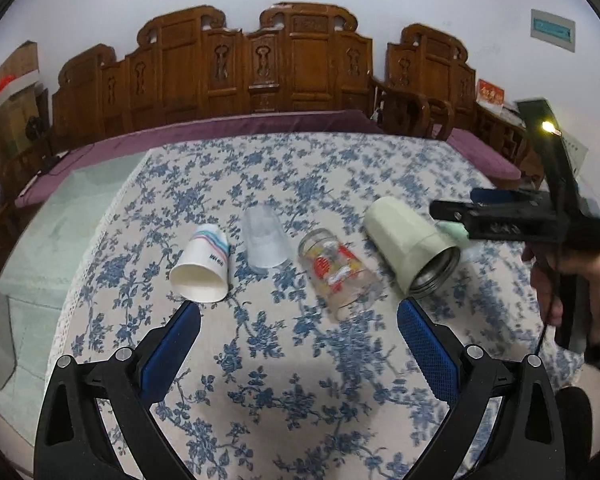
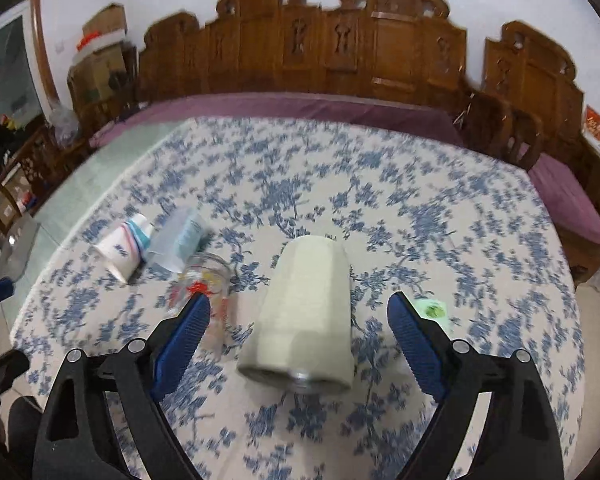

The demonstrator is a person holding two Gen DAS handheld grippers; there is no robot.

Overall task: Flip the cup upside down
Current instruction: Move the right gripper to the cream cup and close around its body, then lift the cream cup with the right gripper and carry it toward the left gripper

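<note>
Several cups lie on their sides in a row on the blue floral tablecloth [image 1: 300, 380]: a white paper cup [image 1: 202, 266], a clear plastic cup [image 1: 265, 237], a printed glass [image 1: 338, 274] and a pale green cup [image 1: 410, 242] with a metal rim. My left gripper [image 1: 298, 320] is open and empty, in front of the row. My right gripper [image 2: 299, 310] is open, its blue pads either side of the pale green cup [image 2: 306, 312] without touching it. The right gripper also shows in the left wrist view [image 1: 444, 210], beside that cup. The paper cup [image 2: 120, 246], plastic cup [image 2: 178, 240] and glass [image 2: 204, 276] lie left.
A small green sticker [image 2: 432, 310] lies on the cloth right of the green cup. Carved wooden benches [image 1: 260, 64] with purple cushions [image 1: 240, 128] stand behind the table. The table's left part is bare glass [image 1: 60, 220].
</note>
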